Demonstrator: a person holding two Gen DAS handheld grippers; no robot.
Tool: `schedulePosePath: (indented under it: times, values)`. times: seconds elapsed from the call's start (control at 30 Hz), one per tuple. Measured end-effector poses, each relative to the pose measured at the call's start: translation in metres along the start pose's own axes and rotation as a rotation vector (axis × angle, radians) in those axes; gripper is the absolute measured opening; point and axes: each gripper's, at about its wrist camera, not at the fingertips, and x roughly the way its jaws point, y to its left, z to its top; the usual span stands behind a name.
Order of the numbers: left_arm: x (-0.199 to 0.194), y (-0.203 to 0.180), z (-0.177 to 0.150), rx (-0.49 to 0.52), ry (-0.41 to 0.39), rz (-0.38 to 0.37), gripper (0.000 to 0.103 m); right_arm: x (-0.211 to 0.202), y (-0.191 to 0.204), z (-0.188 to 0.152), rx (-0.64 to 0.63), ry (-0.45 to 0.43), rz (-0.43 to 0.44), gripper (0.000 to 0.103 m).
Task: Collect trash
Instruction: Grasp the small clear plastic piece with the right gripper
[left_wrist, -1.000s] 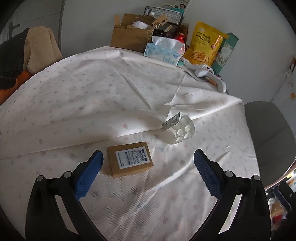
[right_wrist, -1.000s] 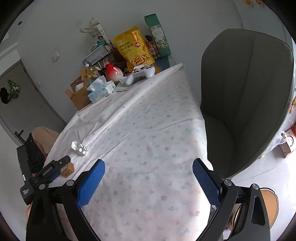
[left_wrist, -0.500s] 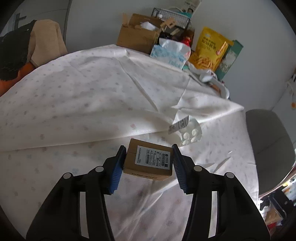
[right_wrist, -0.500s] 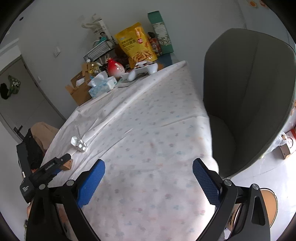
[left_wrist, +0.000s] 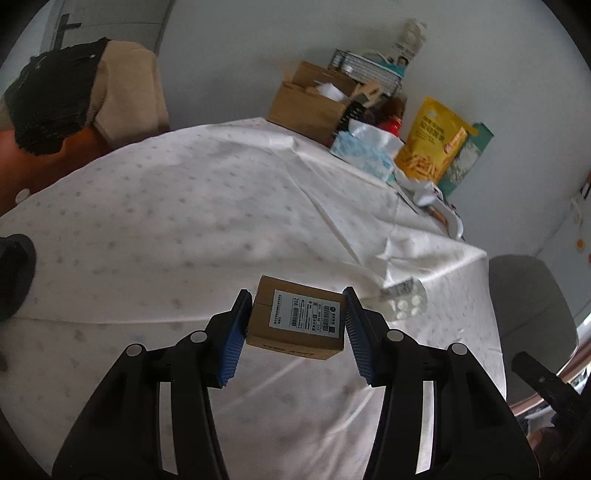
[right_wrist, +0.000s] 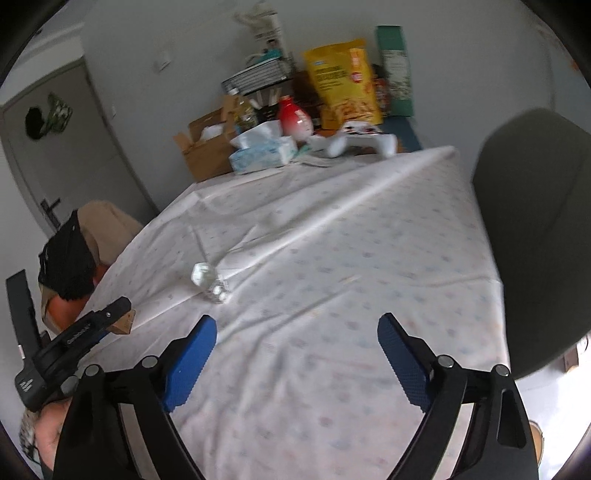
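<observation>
The left gripper (left_wrist: 297, 325) has its blue ribbed pads pressed against both sides of a small brown cardboard box with a white barcode label (left_wrist: 299, 319), apparently raised just clear of the white dotted tablecloth (left_wrist: 184, 221); this looks like the carry-off step for the first piece of trash. At about 3 o'clock from the box lies a clear plastic blister pack with round white cells (left_wrist: 404, 304), flat on the cloth. The right gripper (right_wrist: 297, 354) hovers wide open and empty, the blister pack (right_wrist: 210, 280) at its 11 o'clock. Next, the box needs a bin, none visible here, and the free gripper could close on the thin pack.
</observation>
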Motion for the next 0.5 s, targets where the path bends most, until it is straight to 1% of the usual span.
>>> schedulePosePath:
  times: [0.1,0.23,0.3,0.43,0.5]
  values:
    - [-0.001,0.017,0.004,-0.036,-0.012,0.003,0.05,0.016,0.019,0.005,-0.026,0.028,0.011,0.08]
    - [0.0,0.031,0.008,-0.066,-0.025,-0.002,0.05,0.036,0.043,0.009,-0.049,0.062,0.031,0.079]
    - [0.001,0.037,0.008,-0.082,-0.032,-0.005,0.05,0.049,0.056,0.011,-0.06,0.086,0.042,0.075]
    - [0.003,0.048,0.008,-0.113,-0.042,-0.017,0.05,0.069,0.078,0.015,-0.087,0.109,0.057,0.074]
    - [0.005,0.051,0.007,-0.124,-0.045,-0.028,0.05,0.079,0.088,0.017,-0.099,0.115,0.048,0.074]
